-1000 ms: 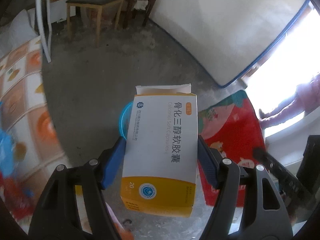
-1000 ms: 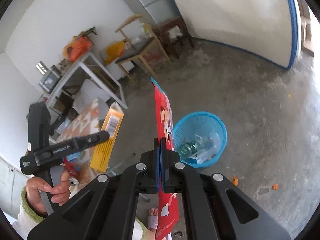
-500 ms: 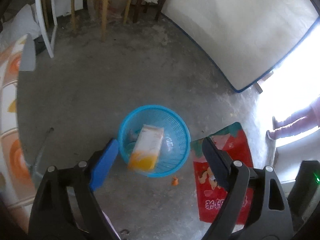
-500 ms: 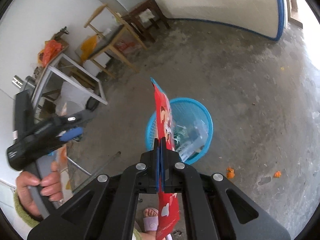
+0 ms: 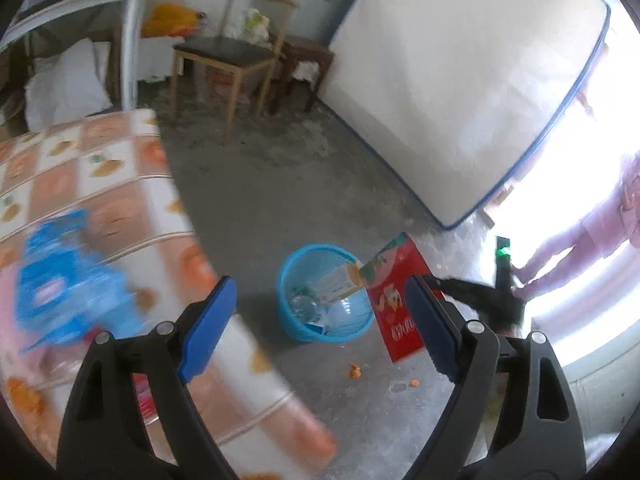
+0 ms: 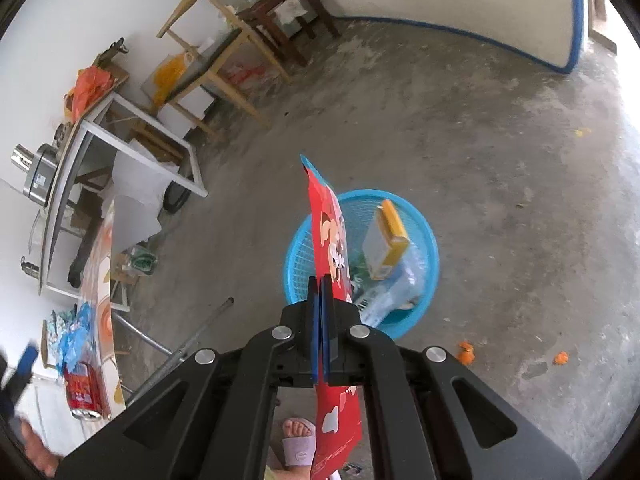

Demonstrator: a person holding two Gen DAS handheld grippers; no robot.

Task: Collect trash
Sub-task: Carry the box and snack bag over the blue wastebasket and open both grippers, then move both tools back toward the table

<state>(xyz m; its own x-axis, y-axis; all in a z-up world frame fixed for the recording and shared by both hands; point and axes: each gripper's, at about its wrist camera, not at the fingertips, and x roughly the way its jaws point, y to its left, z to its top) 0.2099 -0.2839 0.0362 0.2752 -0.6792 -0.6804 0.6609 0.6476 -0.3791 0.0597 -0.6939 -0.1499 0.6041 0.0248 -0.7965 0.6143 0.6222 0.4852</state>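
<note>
a home room: leaning mattress (image 5: 448,80), wooden chair (image 5: 236,60), tableclothed table (image 5: 100,184).

bare floor (image 6: 500,152) around basket (image 6: 428,236)

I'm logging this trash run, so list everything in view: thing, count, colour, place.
Plastic mesh basket: one, blue, on the concrete floor.
Cardboard medicine box: one, white and yellow, in the basket.
Flat snack packet: one, red, above the basket's near rim.
Drink can: one, red, on the patterned tablecloth.
Crumpled wrapper: one, blue, on the tablecloth.
Peel scraps: two, orange, on the floor.
Wooden chair: one, dark seat, by the wall.
Left gripper: open, empty.
Right gripper: shut on the packet.
</note>
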